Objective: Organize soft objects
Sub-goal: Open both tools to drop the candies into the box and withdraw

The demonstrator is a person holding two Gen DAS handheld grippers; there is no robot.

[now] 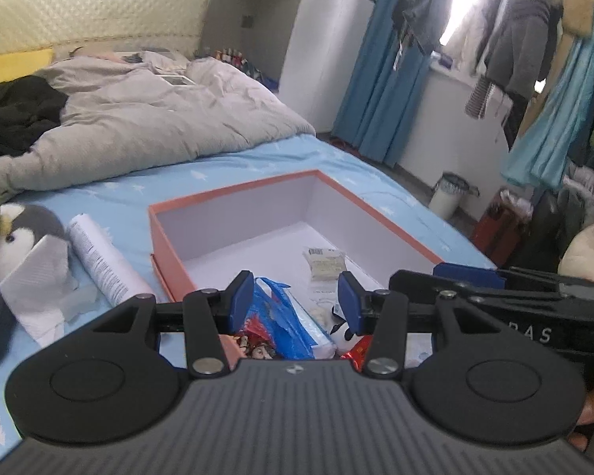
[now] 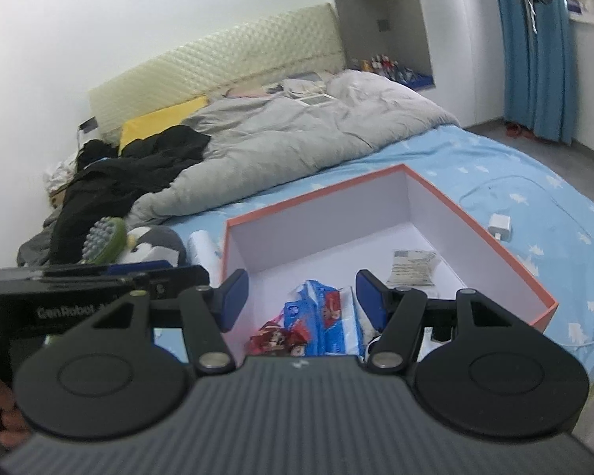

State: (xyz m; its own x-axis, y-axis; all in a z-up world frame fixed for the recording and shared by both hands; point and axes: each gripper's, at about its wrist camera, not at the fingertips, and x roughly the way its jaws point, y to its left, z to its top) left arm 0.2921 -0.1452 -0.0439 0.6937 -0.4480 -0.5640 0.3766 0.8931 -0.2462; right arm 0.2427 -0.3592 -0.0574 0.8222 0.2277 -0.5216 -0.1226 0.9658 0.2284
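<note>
1. One bed [image 1: 257, 166] with a light-blue patterned sheet carries everything; one grey duvet [image 1: 146, 118] lies bunched across its far half, with one yellow pillow [image 2: 158, 122] and one heap of black clothing [image 2: 130, 174] beside it near the headboard.
2. One orange-walled box [image 1: 166, 253] with a white inside sits open on the sheet just ahead of both grippers.
3. Inside the box, at its near end, lie one blue plastic pack [image 2: 328, 316], one red printed wrapper [image 2: 275, 338] touching it, and one small white packet [image 1: 326, 263] further in, apart from the others; a black-and-white soft item under the right finger is too hidden to name.
4. One plush penguin [image 1: 23, 237] lies on the sheet left of the box, with one white printed roll [image 1: 103, 261] between it and the box wall.
5. One white charger block [image 2: 501, 226] rests on the sheet right of the box.
6. The left gripper [image 1: 295, 301] hovers over the box's near end, its two blue pads spread apart with nothing between them.
7. The right gripper [image 2: 301, 299] hovers alongside, its pads likewise parted and empty.
</note>
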